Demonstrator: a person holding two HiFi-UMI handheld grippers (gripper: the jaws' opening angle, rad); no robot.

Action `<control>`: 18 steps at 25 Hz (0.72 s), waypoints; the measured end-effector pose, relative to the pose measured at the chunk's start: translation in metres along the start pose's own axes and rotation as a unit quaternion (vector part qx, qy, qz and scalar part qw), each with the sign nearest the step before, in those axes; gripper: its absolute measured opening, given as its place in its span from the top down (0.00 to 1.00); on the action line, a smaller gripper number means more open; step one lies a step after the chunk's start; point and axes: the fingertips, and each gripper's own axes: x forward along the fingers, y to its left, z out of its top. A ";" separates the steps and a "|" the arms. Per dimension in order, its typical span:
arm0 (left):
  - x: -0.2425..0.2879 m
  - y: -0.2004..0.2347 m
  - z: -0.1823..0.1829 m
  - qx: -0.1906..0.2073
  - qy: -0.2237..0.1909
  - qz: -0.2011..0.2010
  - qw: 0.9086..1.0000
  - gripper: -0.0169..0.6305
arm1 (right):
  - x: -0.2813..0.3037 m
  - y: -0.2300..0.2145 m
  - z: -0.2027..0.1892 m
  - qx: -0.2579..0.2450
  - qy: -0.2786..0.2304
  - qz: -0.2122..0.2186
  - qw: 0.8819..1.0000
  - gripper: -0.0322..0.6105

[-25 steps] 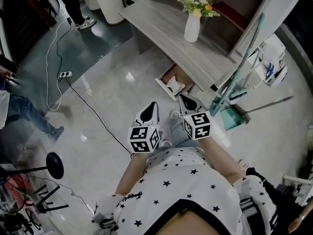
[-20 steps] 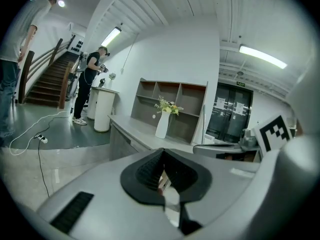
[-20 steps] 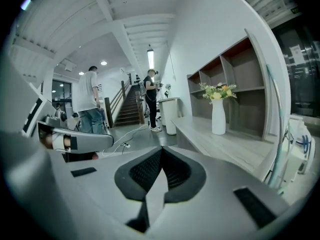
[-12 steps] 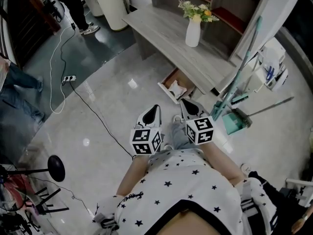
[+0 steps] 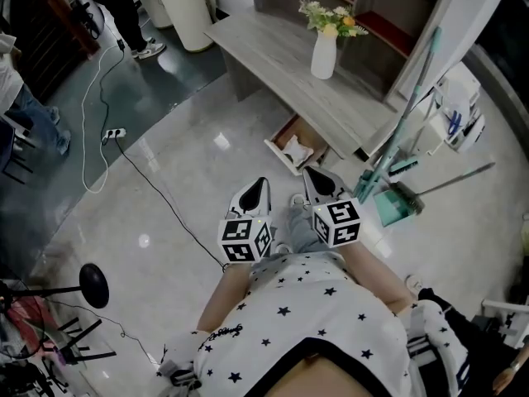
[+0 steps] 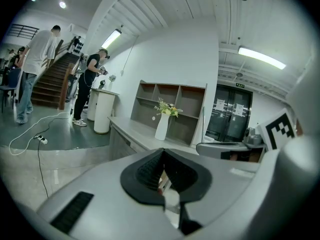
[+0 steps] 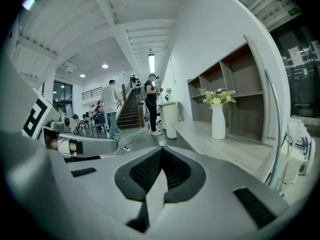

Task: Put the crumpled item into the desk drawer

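Note:
The white crumpled item (image 5: 296, 148) lies inside the open desk drawer (image 5: 278, 149), which juts out low from the grey wooden desk (image 5: 281, 52). Both grippers are held close to my body, short of the drawer and pointing toward it. The left gripper (image 5: 262, 181) is shut with nothing between its jaws, and its tips meet in the left gripper view (image 6: 162, 152). The right gripper (image 5: 307, 170) is also shut and empty, its jaws closed to a point in the right gripper view (image 7: 161, 150). The drawer is hidden in both gripper views.
A white vase of flowers (image 5: 323, 50) stands on the desk. A teal dustpan and broom (image 5: 393, 203) lean right of the drawer. A black cable and power strip (image 5: 116, 132) cross the floor at left, a round stand base (image 5: 93, 284) lies lower left, and people stand far left.
Both grippers stay shut and nearly still, only sinking slightly in the view. A person at the left edge has walked away toward the upper left.

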 end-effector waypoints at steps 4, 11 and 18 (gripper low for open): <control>-0.001 0.002 0.002 -0.004 -0.002 0.003 1.000 0.95 | -0.001 0.002 0.004 0.000 -0.004 0.002 1.000 0.96; 0.003 0.005 0.001 -0.007 0.000 0.002 1.000 0.95 | 0.003 0.002 0.005 0.001 -0.005 0.006 1.000 0.96; 0.007 0.009 0.000 -0.008 0.002 0.002 1.000 0.95 | 0.009 0.001 0.003 0.006 -0.005 0.006 1.000 0.96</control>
